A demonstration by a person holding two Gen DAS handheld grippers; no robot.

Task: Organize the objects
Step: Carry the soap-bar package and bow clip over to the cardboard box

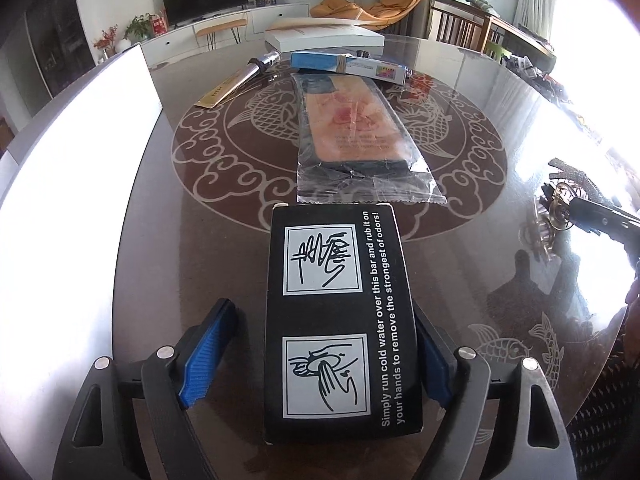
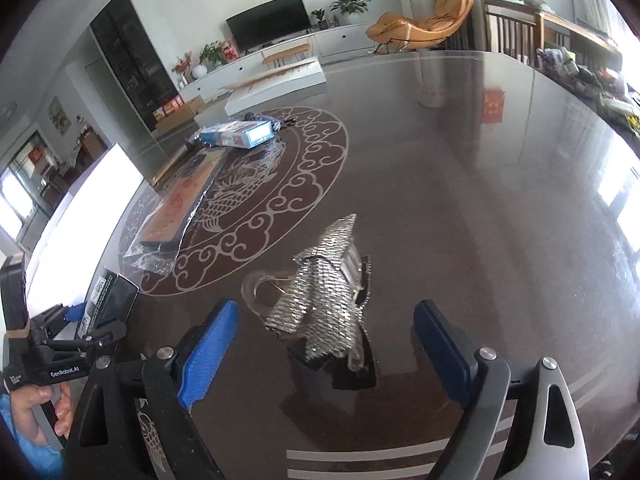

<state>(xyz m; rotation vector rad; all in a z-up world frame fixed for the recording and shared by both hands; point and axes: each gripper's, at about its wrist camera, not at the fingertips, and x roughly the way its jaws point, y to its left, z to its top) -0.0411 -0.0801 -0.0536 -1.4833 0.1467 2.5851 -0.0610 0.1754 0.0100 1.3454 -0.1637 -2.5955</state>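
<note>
The black soap-bar box lies between the blue pads of the left gripper, its right edge against the right pad while a gap shows beside the left pad, so the fingers stand apart rather than clamped. Its long axis runs from near to far, pointing toward one plastic-wrapped orange slab at the centre of the glossy round table. Farther off lie one blue carton and one white flat box. The right gripper has its fingers spread wide, with one silver mesh bundle on the table between them, untouched.
</note>
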